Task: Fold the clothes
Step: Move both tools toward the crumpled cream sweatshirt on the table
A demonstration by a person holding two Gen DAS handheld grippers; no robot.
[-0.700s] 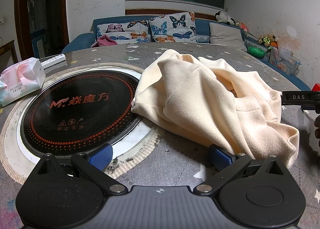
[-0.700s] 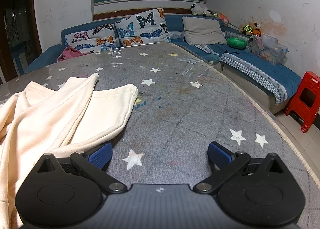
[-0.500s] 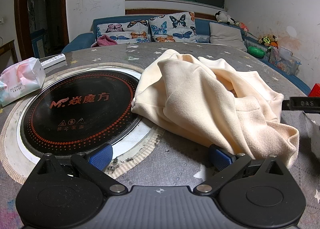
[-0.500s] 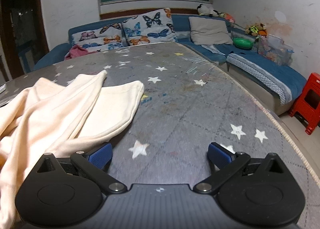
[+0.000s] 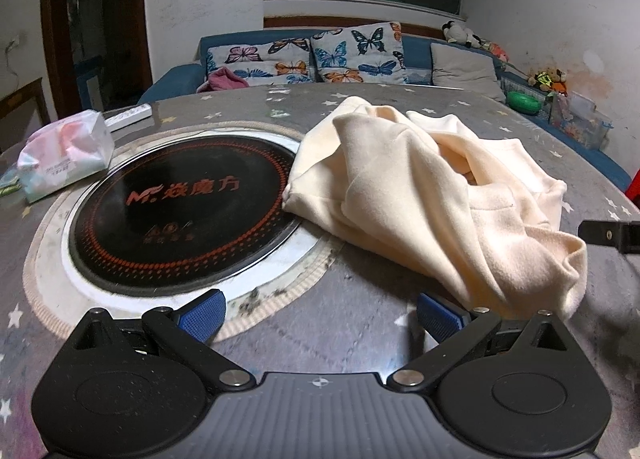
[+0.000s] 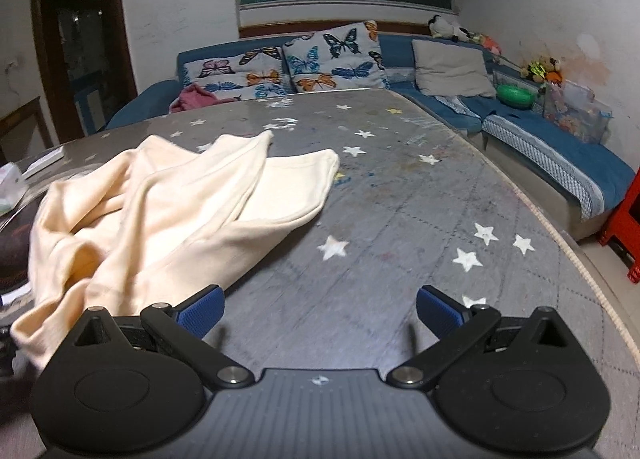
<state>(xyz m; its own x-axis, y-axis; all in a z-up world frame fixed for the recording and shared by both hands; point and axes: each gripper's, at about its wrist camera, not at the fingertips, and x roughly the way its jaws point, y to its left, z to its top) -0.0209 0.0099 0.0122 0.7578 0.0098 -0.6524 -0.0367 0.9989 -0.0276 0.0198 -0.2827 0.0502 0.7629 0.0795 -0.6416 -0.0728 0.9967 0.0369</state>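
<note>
A: Where's the garment? I want it placed before anything else

B: The cream garment point(image 5: 432, 195) lies crumpled on the star-print table point(image 6: 420, 195), one edge lapping onto the rim of the round black cooktop point(image 5: 180, 203) set into the tabletop; in the right wrist view two flat panels of it point(image 6: 224, 195) spread toward the far side, the rest bunched and rumpled

A: And the tools?

B: The left gripper point(image 5: 320, 313) has its jaws spread wide with nothing between them, low over the table just in front of the heap; the right gripper point(image 6: 320, 311) is just as wide and empty, the cloth's near edge just beside its left finger point(image 6: 202, 309) — I can't tell whether they touch

A: So which step is this?

B: By my reading the very start — no fold is made yet, nothing is gripped; the approach to a first grasp

A: What does the next move call for?

B: Probably each tool closing on a separate edge or corner, then lifting and pulling apart to spread the piece flat; picking a single layer out of that bunch looks like the tricky part, and dragging it further over the cooktop is best avoided
</note>
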